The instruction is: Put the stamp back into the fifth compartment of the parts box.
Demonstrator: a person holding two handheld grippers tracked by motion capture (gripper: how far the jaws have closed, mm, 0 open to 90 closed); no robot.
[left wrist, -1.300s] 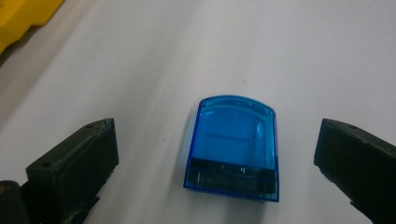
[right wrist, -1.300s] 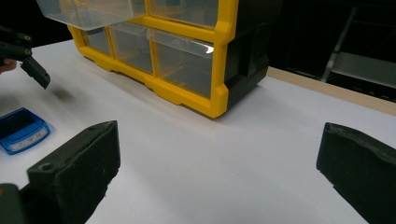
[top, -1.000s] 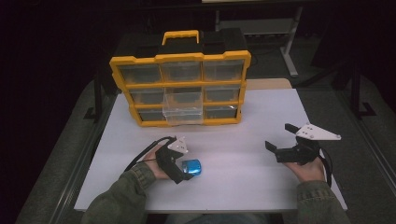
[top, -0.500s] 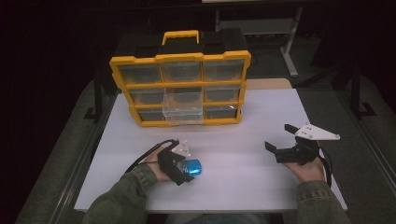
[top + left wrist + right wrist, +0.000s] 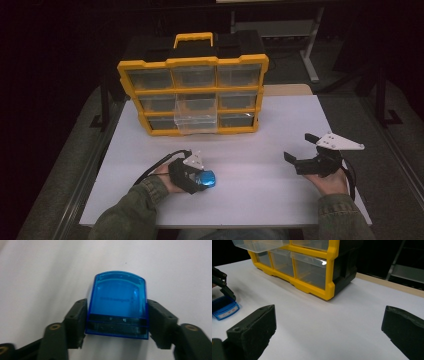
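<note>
On white worktop point(image 5: 260, 125), near front edge: left gripper point(image 5: 196, 181) jaws just closed, now clamped on sides of blue box point(image 5: 117, 305). Right gripper point(image 5: 300, 150) jaws wide, nothing between, resting well apart. Grasp done; lift and stowing left, likely into pulled-out drawer point(image 5: 196, 114) of yellow organizer point(image 5: 192, 95). Box contents unclear; drawer interiors hard to make out

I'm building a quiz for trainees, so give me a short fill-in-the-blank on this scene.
1. The left gripper is shut on a small ____ box.
2. The organizer has a ____ frame.
3. One drawer in its ____ column is pulled out.
4. The right gripper has its jaws ____.

Missing: blue; yellow; middle; open
</note>
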